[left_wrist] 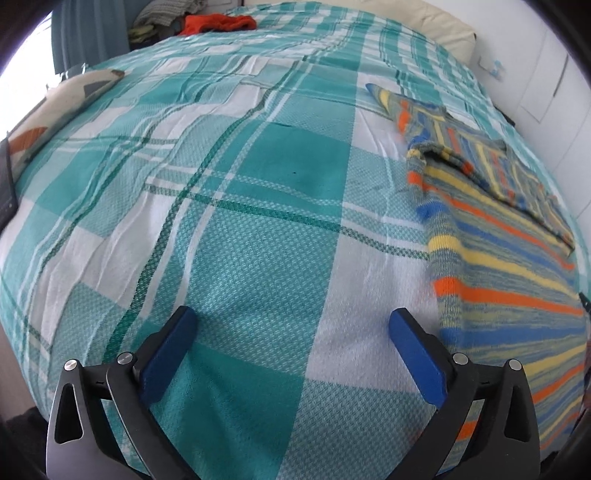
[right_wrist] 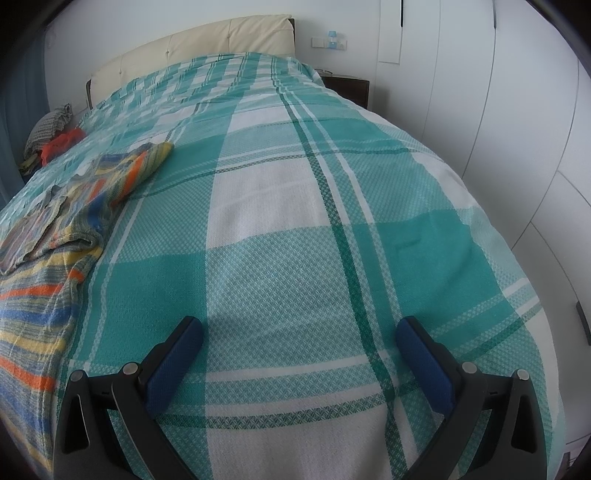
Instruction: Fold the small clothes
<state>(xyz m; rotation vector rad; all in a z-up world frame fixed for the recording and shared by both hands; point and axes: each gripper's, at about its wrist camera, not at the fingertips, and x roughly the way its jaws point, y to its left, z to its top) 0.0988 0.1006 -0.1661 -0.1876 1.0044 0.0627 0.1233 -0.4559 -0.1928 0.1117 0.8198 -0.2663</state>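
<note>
Right now both tools hover over a bed spread with a teal-and-white plaid bedspread [left_wrist: 258, 177], and neither holds anything. Seen from the left wrist, the left gripper [left_wrist: 293, 325] has its 2 blue-padded fingers [left_wrist: 168, 354] spread wide above bare plaid cloth. To its right lies the striped knit sweater [left_wrist: 509, 280], banded in orange, yellow, blue and grey; its body lies flat on the bedspread, a sleeve is folded across the upper part, and another part reaches farther up the bed. One finger tip sits just beside the sweater's near edge, though whether they touch cannot be told. From the right wrist, the right gripper [right_wrist: 299, 332] is likewise spread wide over plain bedspread [right_wrist: 295, 206], with the same sweater [right_wrist: 48, 258] well off to its left. At the far left edge of the bed rests a crumpled red-orange garment [left_wrist: 218, 23], with a greyish checked cloth [left_wrist: 166, 11] bunched behind it. A cream padded headboard [right_wrist: 192, 48] stands at the far end, and white wardrobe doors [right_wrist: 517, 110] line the right side.
</note>
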